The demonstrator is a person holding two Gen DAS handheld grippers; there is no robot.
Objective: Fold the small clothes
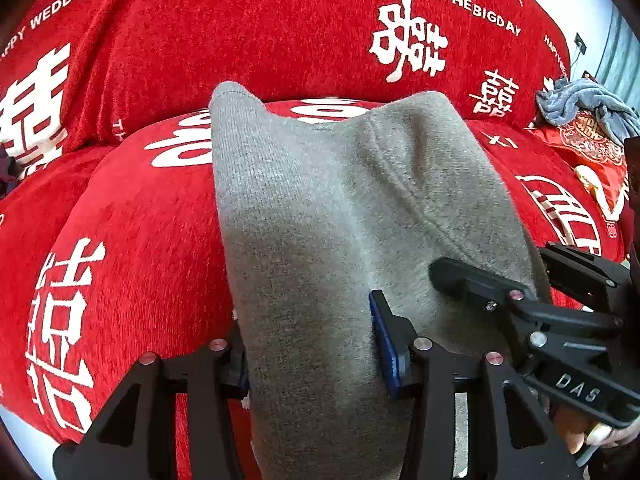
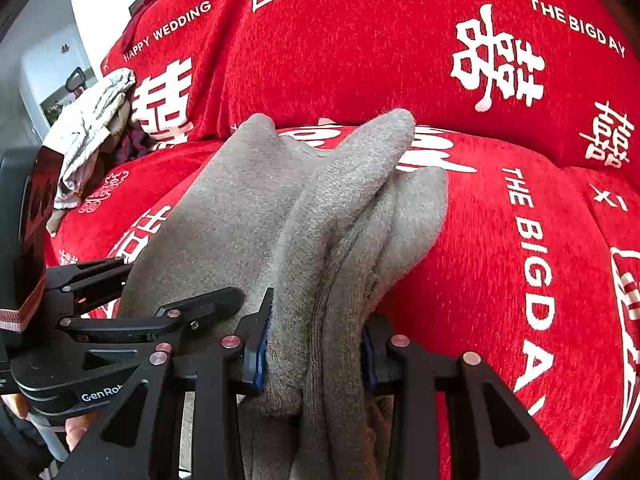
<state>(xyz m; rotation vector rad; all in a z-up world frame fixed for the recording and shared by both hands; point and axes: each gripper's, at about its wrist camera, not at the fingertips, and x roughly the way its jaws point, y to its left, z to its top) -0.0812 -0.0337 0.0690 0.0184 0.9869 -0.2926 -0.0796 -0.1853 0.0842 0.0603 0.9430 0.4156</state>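
A grey knitted garment [image 1: 320, 208] hangs in folds over the seat of a sofa under a red cover [image 1: 152, 208] printed with white characters. In the left wrist view my left gripper [image 1: 312, 352] is shut on its near edge, and the cloth fills the gap between the blue pads. The right gripper [image 1: 500, 268] grips the same edge just to the right. In the right wrist view my right gripper [image 2: 316, 356] is shut on a thick bunch of several layers of the garment [image 2: 248, 220]. The left gripper [image 2: 180, 280] sits close on its left.
A blue-grey cloth [image 1: 580, 104] and a red embroidered cushion [image 1: 592, 148] lie at the sofa's right end. A pile of white and grey clothes [image 2: 92, 128] sits at the left end. The sofa's backrest [image 2: 360, 60] rises behind the seat. A person's fingers [image 1: 592, 432] hold the right gripper.
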